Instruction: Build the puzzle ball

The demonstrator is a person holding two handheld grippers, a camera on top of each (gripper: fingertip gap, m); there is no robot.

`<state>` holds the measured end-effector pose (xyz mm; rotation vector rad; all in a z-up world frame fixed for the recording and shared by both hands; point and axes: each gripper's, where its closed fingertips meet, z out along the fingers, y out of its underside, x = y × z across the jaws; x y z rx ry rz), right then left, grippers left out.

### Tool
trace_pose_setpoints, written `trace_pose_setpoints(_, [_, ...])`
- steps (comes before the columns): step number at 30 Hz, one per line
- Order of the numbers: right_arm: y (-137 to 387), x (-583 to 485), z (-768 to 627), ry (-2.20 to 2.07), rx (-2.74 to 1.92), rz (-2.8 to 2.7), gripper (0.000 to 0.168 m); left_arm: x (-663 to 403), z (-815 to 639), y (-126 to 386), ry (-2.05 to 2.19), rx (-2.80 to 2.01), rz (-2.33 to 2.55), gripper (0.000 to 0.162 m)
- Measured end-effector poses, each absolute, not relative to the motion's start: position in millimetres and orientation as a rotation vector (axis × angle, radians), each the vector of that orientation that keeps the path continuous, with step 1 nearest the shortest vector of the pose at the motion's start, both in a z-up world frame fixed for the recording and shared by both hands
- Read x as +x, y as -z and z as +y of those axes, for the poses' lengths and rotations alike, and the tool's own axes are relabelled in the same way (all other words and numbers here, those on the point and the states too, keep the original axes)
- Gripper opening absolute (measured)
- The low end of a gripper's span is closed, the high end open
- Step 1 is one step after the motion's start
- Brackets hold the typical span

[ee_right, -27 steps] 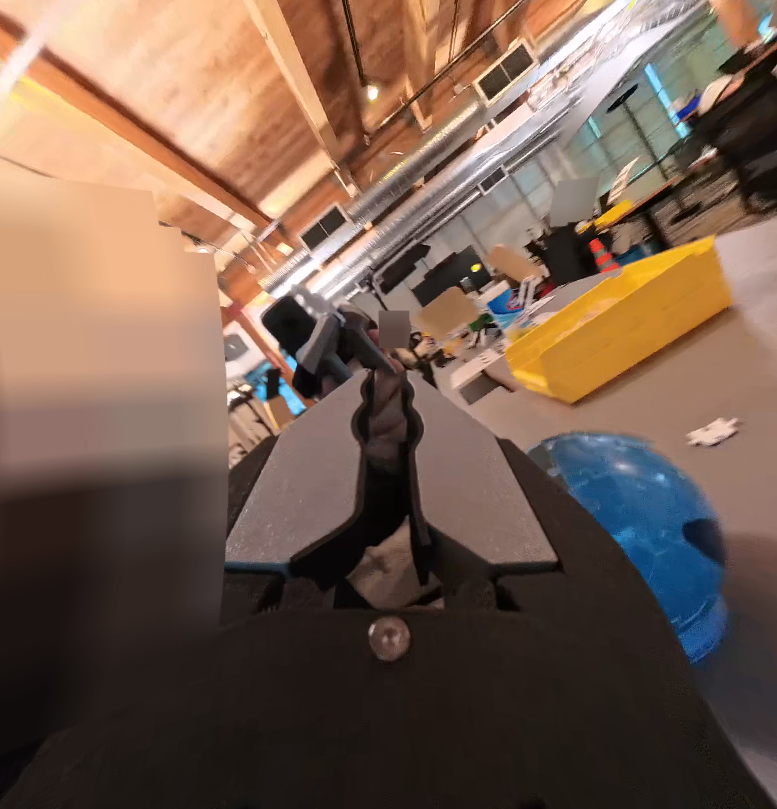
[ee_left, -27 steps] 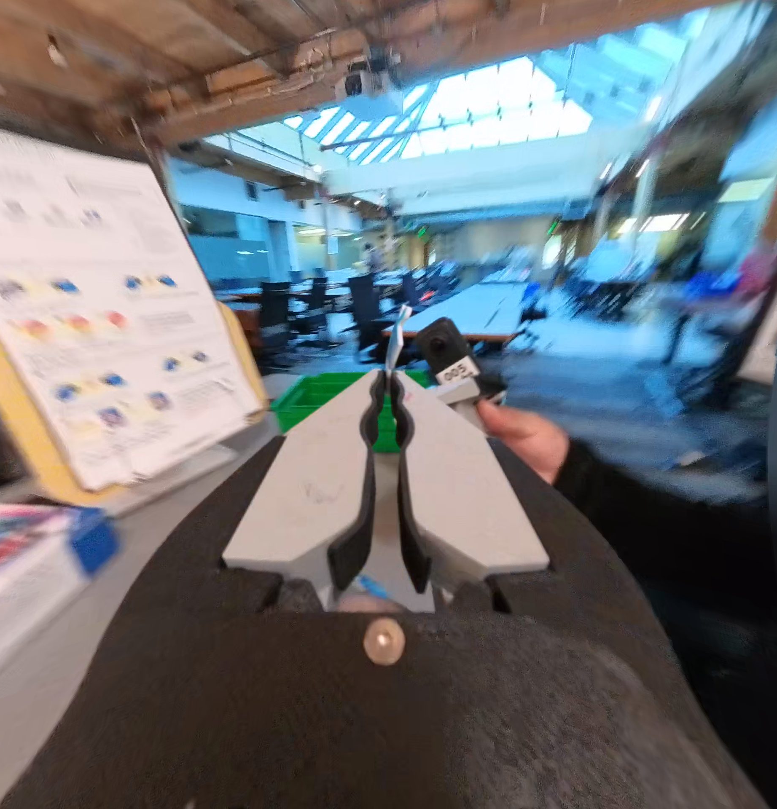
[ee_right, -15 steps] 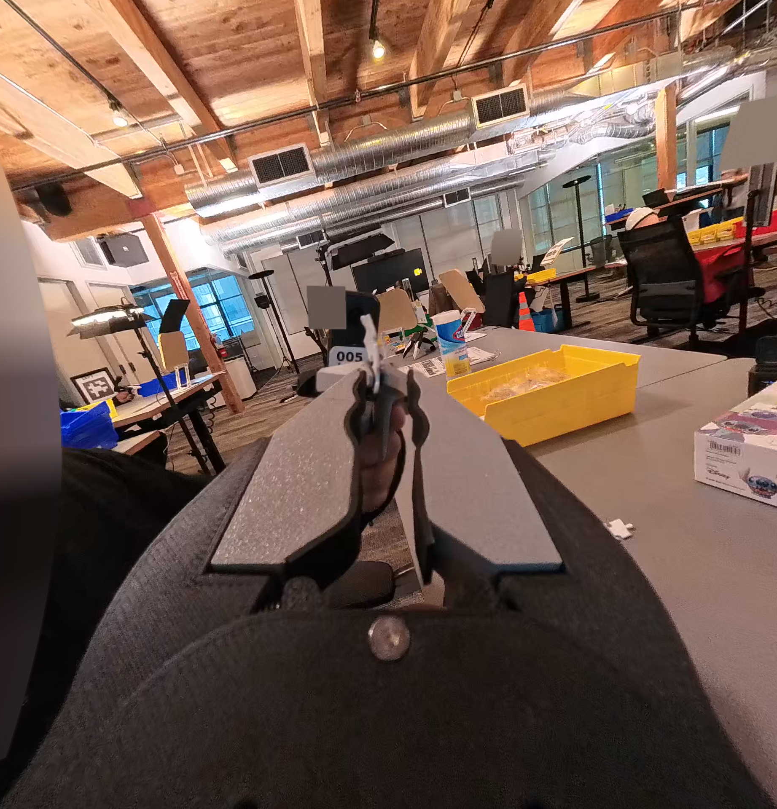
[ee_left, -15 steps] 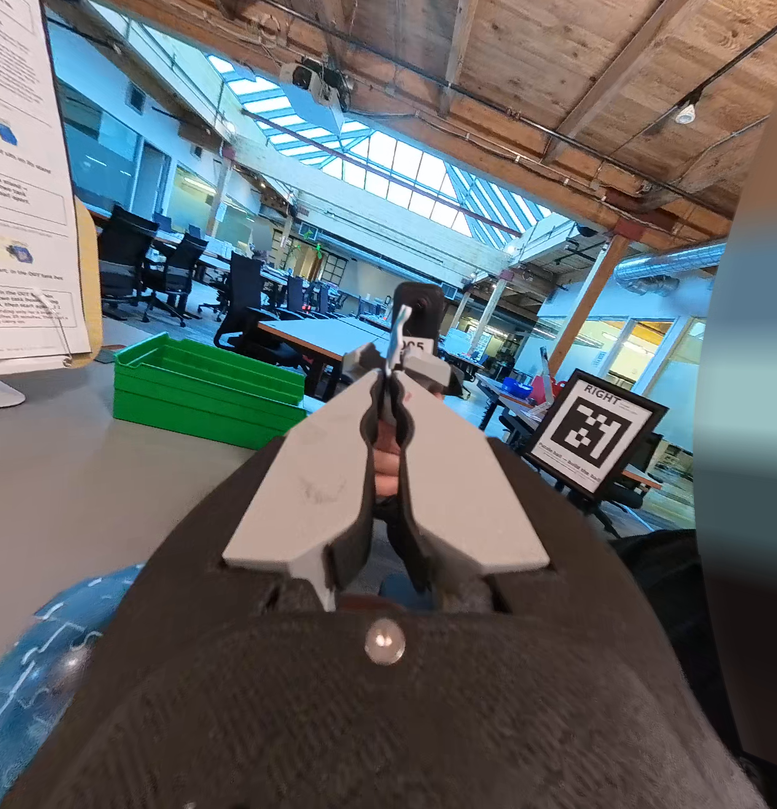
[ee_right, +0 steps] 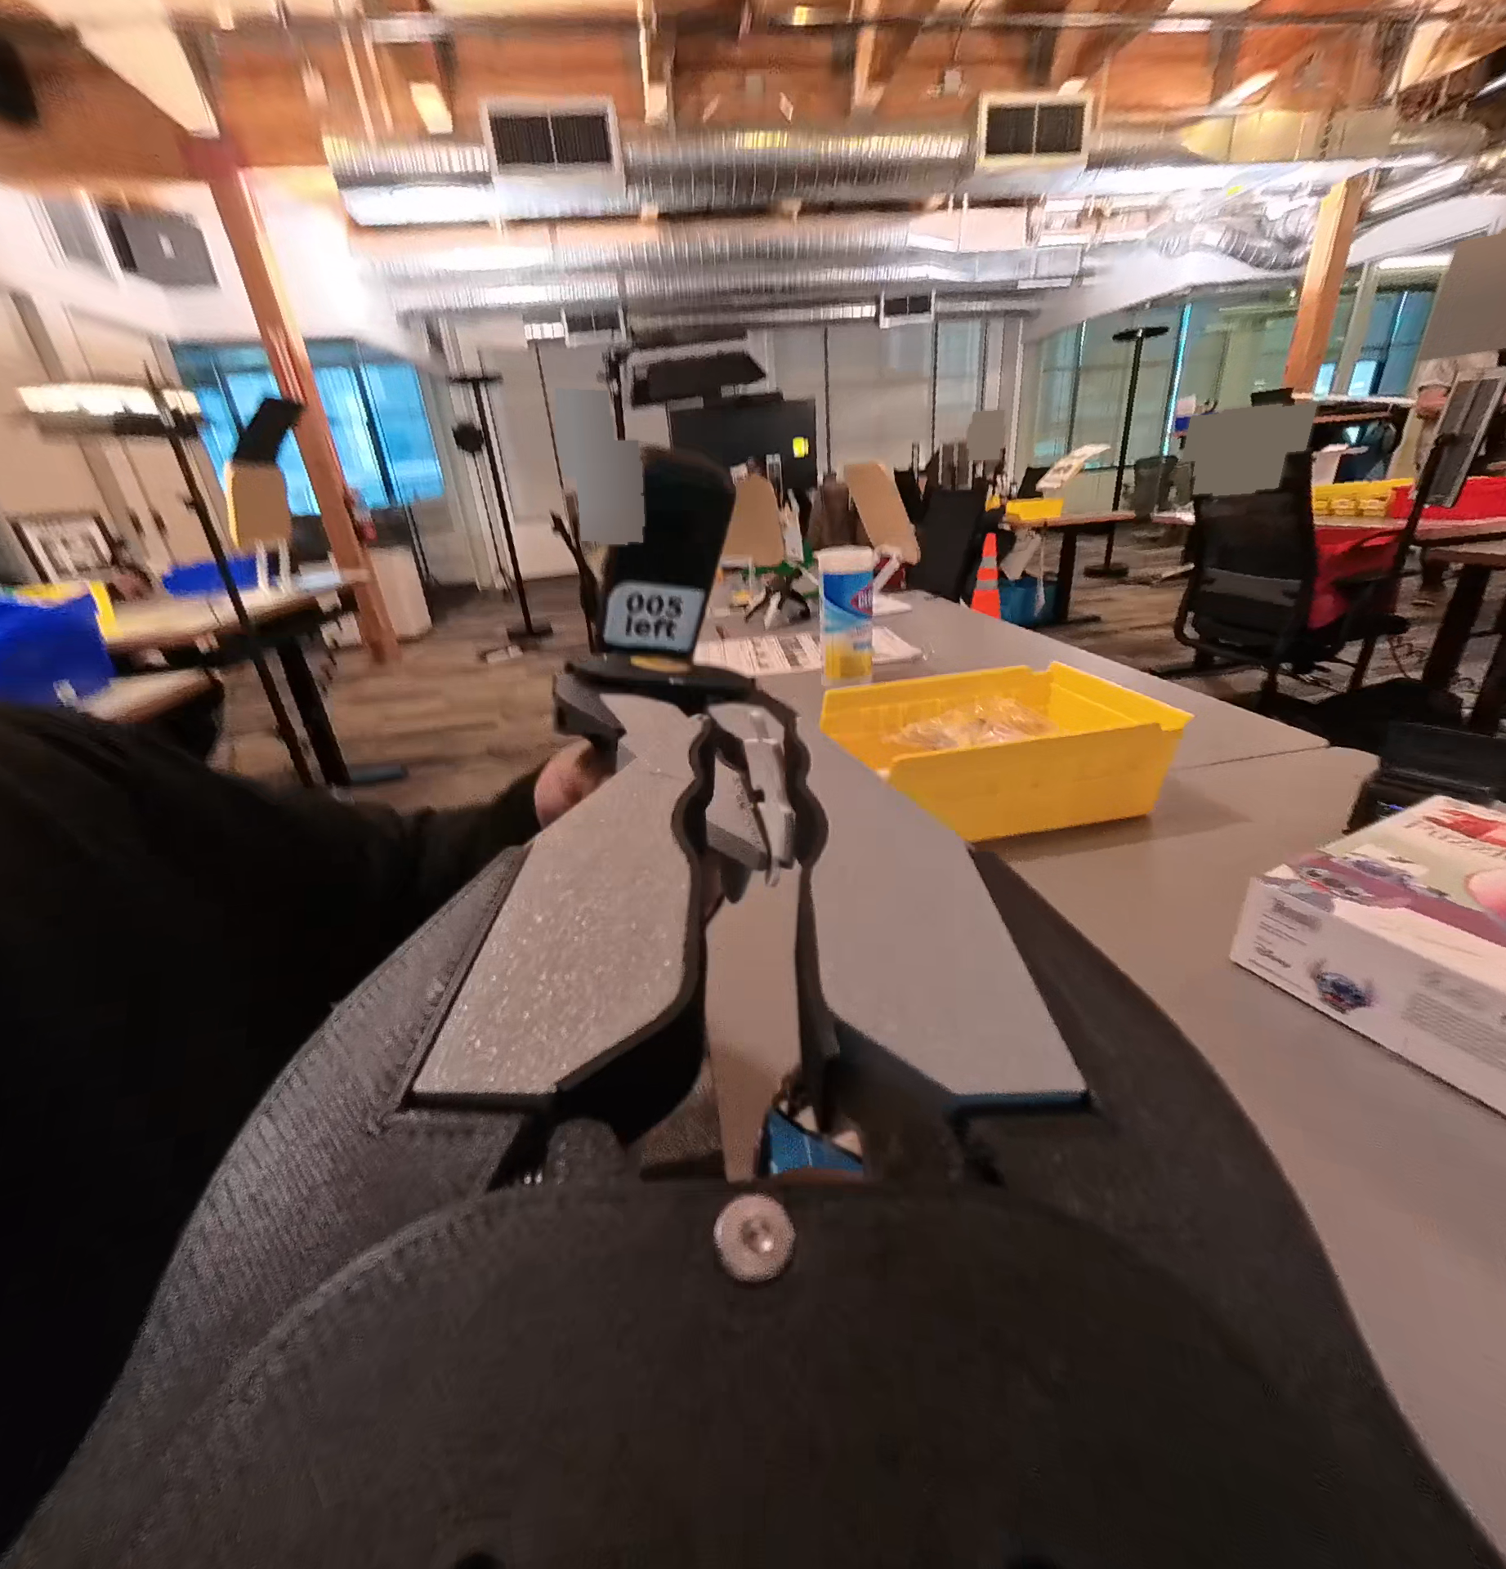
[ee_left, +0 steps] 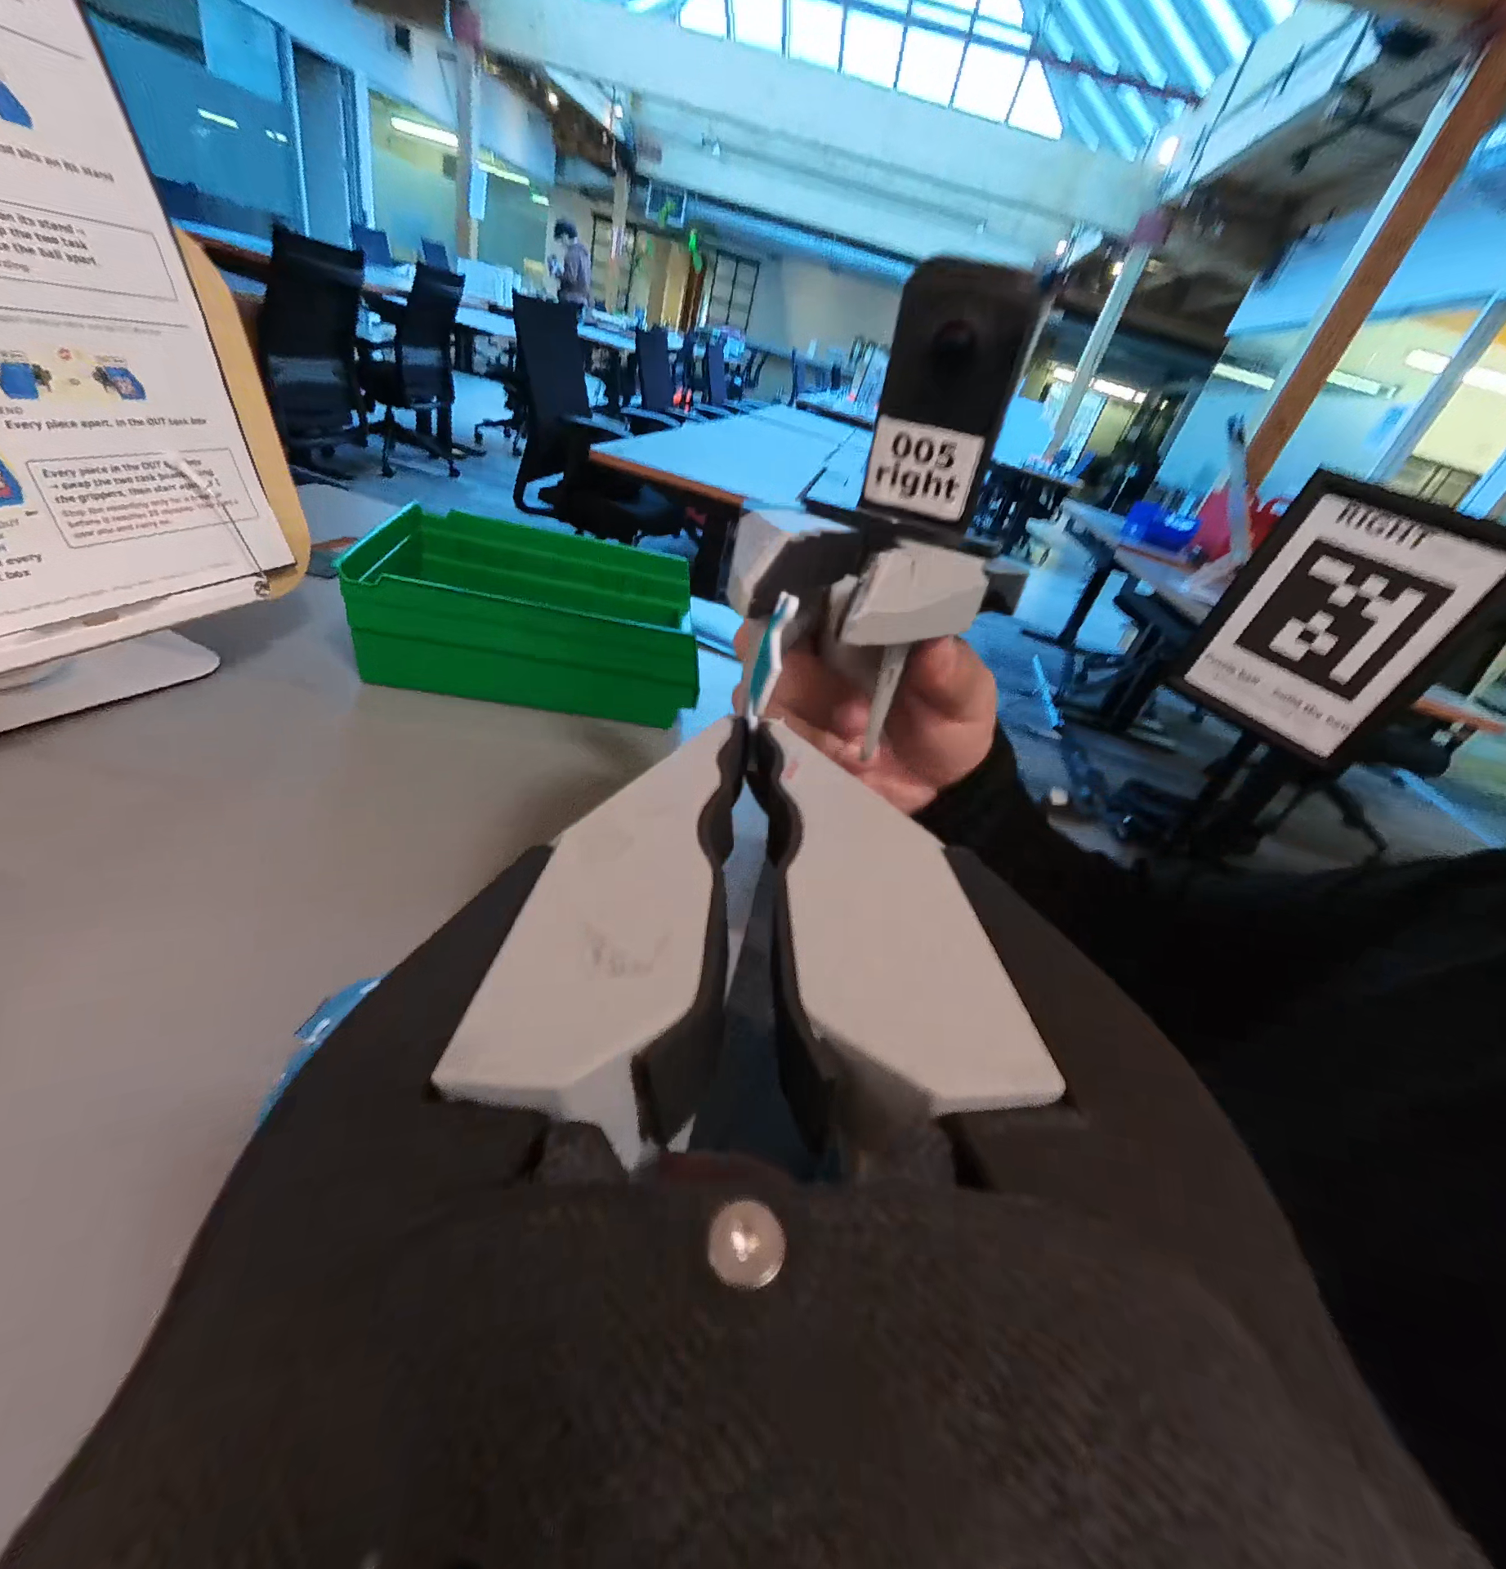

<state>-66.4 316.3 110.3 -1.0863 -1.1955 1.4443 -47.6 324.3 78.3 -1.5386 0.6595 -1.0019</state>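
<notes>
My left gripper point(ee_left: 753, 740) is shut on a thin puzzle piece point(ee_left: 764, 658) with a teal and white edge, which stands up from its fingertips. The right gripper point(ee_left: 826, 611), in a hand, faces it just beyond and to the right, with its fingers apart and apparently empty. In the right wrist view my right gripper point(ee_right: 751, 794) is open, and the left gripper point(ee_right: 753, 777) shows through the gap between its fingers. A sliver of the blue puzzle ball point(ee_left: 329, 1019) shows beside the left gripper body, and a blue patch point(ee_right: 804, 1146) shows below the right fingers.
A green bin point(ee_left: 520, 611) and an instruction sheet on a stand point(ee_left: 95, 340) are on the grey table to the left. A marker sign point(ee_left: 1360, 620) stands to the right. A yellow bin point(ee_right: 1012, 781), a wipes canister point(ee_right: 847, 611) and a puzzle box point(ee_right: 1411, 934) are on the table's right. The tips of both grippers are at nearly the same place.
Both views have swung and tilted down toward the table. The right gripper now sits up and to the right of my left fingertips instead of straight behind them. The left still holds the piece.
</notes>
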Motion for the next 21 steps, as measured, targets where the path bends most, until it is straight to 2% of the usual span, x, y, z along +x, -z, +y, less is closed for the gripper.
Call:
trace_pose_setpoints(1, [-107, -69, 316, -1.404, -1.093, -1.232, 0.013, -48, 324, -77, 0.981, -1.551, 0.681, 0.000])
trace_pose_setpoints(3, [-102, -70, 319, -1.329, -1.101, -1.266, 0.003, -50, 323, -74, 0.933, -1.569, 0.715, 0.000])
trace_pose_setpoints(15, [-78, -65, 334, -1.293, -1.156, -1.280, 0.000, -70, 330, -78, 0.673, -1.536, 0.797, 0.000])
trace_pose_setpoints(21, [-75, -55, 348, -1.270, -1.238, -1.259, 0.012, -84, 338, -74, 0.304, -1.451, 0.950, 0.000])
